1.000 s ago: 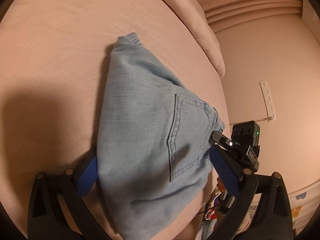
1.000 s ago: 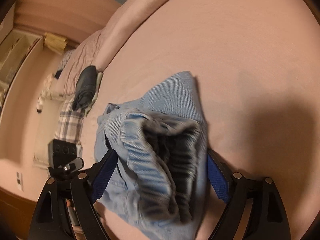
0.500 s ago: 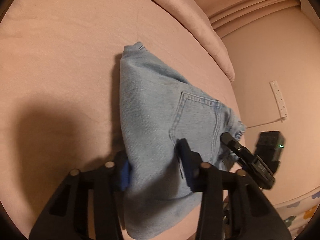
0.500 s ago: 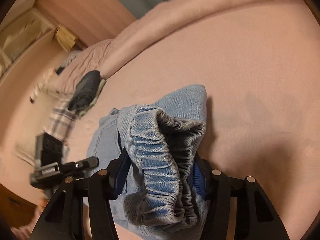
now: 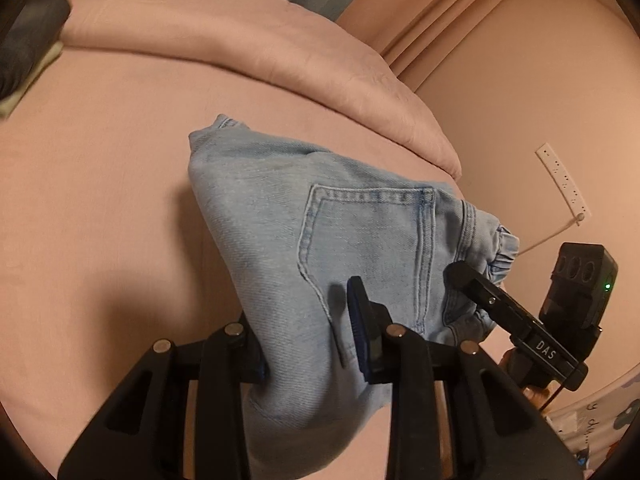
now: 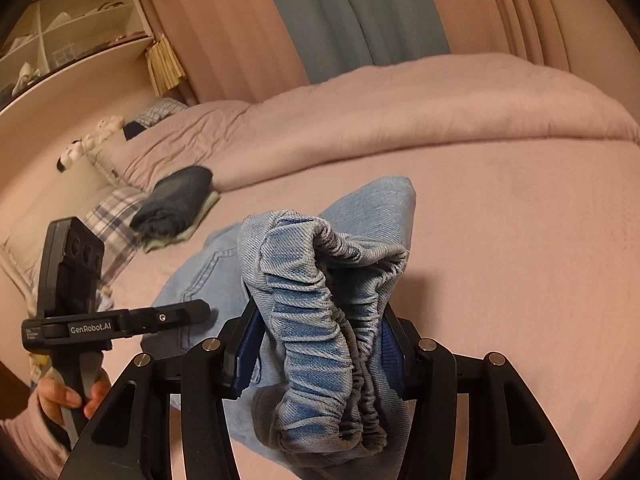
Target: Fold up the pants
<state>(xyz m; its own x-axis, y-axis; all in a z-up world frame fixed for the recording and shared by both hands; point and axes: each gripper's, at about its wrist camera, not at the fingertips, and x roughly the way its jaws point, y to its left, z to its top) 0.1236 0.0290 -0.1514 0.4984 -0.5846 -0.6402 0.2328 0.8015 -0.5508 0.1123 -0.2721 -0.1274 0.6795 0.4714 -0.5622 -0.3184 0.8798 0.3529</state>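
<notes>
I see dim, warm, pinkish indoor light in both views. A soft dark shadow falls across the bed [image 5: 100, 200] near its left edge. Fisheye bending and black vignetting crowd the corners; far objects blur slightly.

A home bedroom: a wide bed [image 6: 520, 216] under a pink sheet, a rolled pink duvet [image 6: 400, 112] across it, long curtains [image 6: 360, 12] behind, open wall shelves [image 6: 60, 40] with household things, and folded clothes [image 6: 176, 204] stacked near a plaid pillow [image 6: 112, 216].
</notes>
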